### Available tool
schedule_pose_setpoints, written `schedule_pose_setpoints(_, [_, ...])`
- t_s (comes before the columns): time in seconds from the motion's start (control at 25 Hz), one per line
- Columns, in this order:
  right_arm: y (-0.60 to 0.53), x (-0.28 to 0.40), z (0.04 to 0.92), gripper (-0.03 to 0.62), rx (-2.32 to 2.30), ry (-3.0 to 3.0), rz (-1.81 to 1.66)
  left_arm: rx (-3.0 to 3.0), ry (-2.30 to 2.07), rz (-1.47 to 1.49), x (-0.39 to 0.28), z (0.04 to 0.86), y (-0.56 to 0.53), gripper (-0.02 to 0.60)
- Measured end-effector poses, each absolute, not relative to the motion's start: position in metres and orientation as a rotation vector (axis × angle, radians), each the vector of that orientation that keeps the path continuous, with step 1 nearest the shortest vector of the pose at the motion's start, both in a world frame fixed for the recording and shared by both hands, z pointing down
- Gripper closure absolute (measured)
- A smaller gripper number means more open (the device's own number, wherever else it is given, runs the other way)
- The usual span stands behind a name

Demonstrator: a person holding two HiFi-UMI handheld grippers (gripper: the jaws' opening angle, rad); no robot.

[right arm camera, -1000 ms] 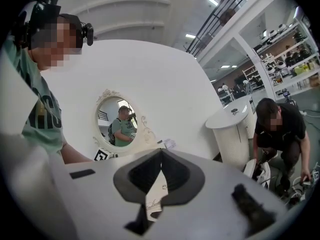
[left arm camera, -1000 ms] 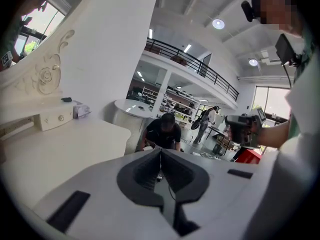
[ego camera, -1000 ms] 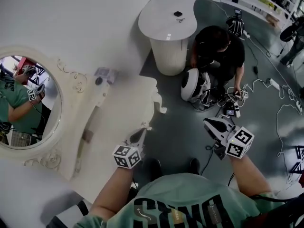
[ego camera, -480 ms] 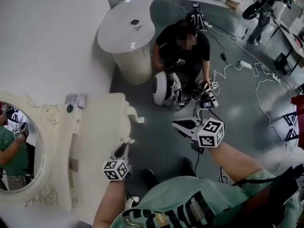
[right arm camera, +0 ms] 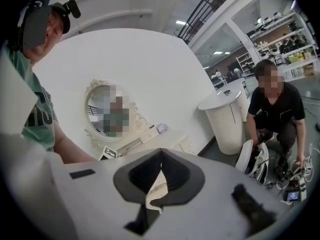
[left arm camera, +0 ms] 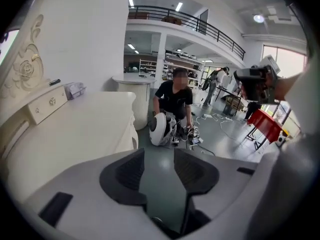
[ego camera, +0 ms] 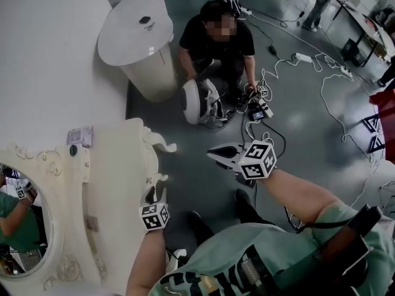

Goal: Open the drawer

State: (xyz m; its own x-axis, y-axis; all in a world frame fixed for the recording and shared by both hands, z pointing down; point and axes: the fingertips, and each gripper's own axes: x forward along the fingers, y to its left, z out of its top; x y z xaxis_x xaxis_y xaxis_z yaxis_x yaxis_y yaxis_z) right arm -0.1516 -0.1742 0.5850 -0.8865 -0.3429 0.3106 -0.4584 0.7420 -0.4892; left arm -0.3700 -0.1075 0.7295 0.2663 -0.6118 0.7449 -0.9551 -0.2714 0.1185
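The white ornate dressing table [ego camera: 117, 184] with its oval mirror [ego camera: 21, 227] fills the left of the head view. A small knobbed drawer [left arm camera: 47, 104] sits on its raised back shelf; the front under the tabletop is hidden from above. My left gripper [ego camera: 150, 193] hangs at the table's front edge, pointing down. Its jaws have just been opening, and in the left gripper view the left gripper [left arm camera: 158, 154] stands open with only floor between the pads. My right gripper [ego camera: 212, 155] floats over the floor, apart from the table. Seen in its own view, the right gripper [right arm camera: 161, 152] is shut and holds nothing.
A person in black [ego camera: 216, 39] crouches on the grey floor beside a white rounded shell [ego camera: 194, 100] and loose cables [ego camera: 271, 97]. A white round pedestal table [ego camera: 136, 32] stands behind the dressing table. A small clear box [ego camera: 80, 135] lies on the dressing table's shelf.
Both grippers have come down beside the dressing table's front edge. The head camera has swung, so the mirror slid to the lower left and more floor shows.
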Motion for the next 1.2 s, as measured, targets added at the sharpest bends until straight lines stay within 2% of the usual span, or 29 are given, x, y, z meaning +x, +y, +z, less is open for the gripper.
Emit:
schedule_pose_setpoints(0.24, [-0.162,-0.155,0.608,0.582,0.598,-2.727,0.878,1.966,-1.379,0.954,-0.364,0.767,-0.099,0.387])
schedule_pose_setpoints(0.4, [-0.156,-0.142,0.622,0.582,0.622,-2.706,0.91,1.906,-1.385,0.932,-0.356,0.794,-0.106,0.382])
schedule_pose_setpoints(0.64, [-0.157,-0.142,0.646,0.582,0.622,-2.678,0.956,1.557,-1.514,0.539,-0.394,0.831,-0.118,0.379])
schedule_pose_setpoints(0.88, [-0.15,-0.135,0.663,0.582,0.606,-2.643,0.993,1.32,-1.63,0.065,-0.426,0.841,-0.132,0.35])
schedule_pose_setpoints(1.2, [-0.142,-0.129,0.679,0.582,0.583,-2.607,1.038,1.164,-1.783,-0.106,-0.443,0.856,-0.144,0.311])
